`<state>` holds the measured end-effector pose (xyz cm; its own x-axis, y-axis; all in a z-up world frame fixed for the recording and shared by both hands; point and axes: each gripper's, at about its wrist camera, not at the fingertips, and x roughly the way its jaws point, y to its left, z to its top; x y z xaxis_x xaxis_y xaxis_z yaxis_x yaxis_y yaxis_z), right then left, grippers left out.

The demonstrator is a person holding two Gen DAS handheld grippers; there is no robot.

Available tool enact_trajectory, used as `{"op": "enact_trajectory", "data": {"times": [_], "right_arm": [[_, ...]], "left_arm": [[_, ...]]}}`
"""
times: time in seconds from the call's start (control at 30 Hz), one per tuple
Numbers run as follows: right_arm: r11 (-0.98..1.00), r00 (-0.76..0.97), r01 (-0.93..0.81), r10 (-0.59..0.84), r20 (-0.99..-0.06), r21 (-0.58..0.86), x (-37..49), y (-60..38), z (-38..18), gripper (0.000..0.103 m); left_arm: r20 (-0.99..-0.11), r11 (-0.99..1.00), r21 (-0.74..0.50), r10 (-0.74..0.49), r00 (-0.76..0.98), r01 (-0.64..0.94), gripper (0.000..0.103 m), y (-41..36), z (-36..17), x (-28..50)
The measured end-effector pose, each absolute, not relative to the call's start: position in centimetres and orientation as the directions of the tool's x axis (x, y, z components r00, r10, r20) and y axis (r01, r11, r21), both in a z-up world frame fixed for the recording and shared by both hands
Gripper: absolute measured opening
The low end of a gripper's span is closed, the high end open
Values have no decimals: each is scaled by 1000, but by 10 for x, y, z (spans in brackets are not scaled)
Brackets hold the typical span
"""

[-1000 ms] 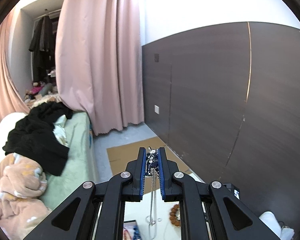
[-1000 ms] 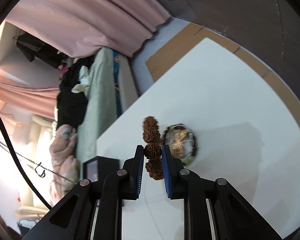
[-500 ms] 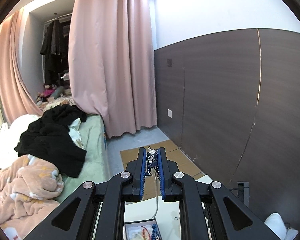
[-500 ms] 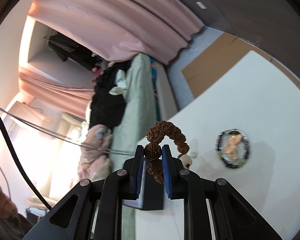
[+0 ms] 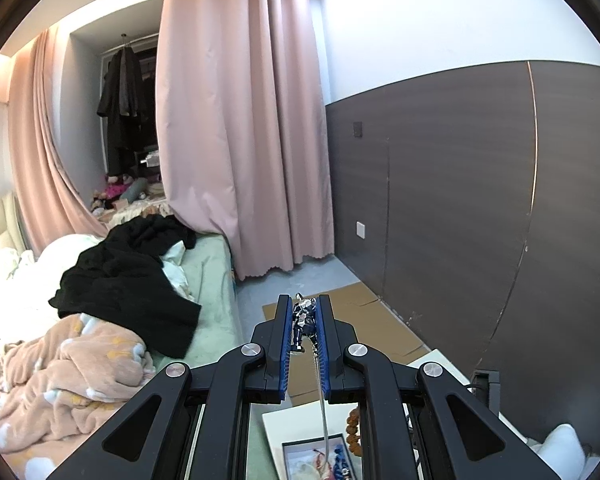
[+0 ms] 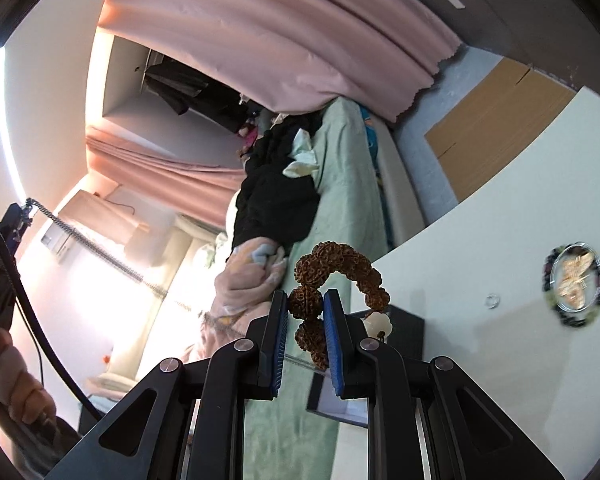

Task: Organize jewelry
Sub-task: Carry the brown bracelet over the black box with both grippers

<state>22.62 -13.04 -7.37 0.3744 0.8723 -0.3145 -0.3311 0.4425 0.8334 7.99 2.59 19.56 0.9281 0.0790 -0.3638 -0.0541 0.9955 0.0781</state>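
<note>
My left gripper [image 5: 303, 312] is shut on a silver pendant [image 5: 303, 318]; its chain [image 5: 322, 404] hangs down toward an open jewelry box [image 5: 312, 456] on the white table. My right gripper [image 6: 305, 304] is shut on a brown rough-bead bracelet [image 6: 340, 270] with a cream bead, held in the air above the dark jewelry box [image 6: 404, 328]. The chain [image 6: 100, 250] also shows stretched across the left of the right wrist view. The bracelet also shows low in the left wrist view [image 5: 354, 430].
A round clear-domed ornament ringed with dark beads [image 6: 574, 290] and a small ring [image 6: 491, 301] lie on the white table [image 6: 500, 240]. A bed with blankets and black clothes [image 5: 120, 280] stands left. Cardboard [image 5: 364, 320] lies on the floor by the dark wall.
Both grippers have lifted higher. The bracelet has come up off the table and away from the domed ornament. The necklace chain has been drawn up, and the open box has come under the left gripper.
</note>
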Motion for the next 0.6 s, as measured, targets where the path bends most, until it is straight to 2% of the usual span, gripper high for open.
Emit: {"op": "enact_trajectory", "data": {"times": [0.6], "right_arm": [[431,363,-307,877,-314,848,229,-119,-84,19]], "left_arm": [[-513,993,-63,54,857,-101,12,65,101,116]]}}
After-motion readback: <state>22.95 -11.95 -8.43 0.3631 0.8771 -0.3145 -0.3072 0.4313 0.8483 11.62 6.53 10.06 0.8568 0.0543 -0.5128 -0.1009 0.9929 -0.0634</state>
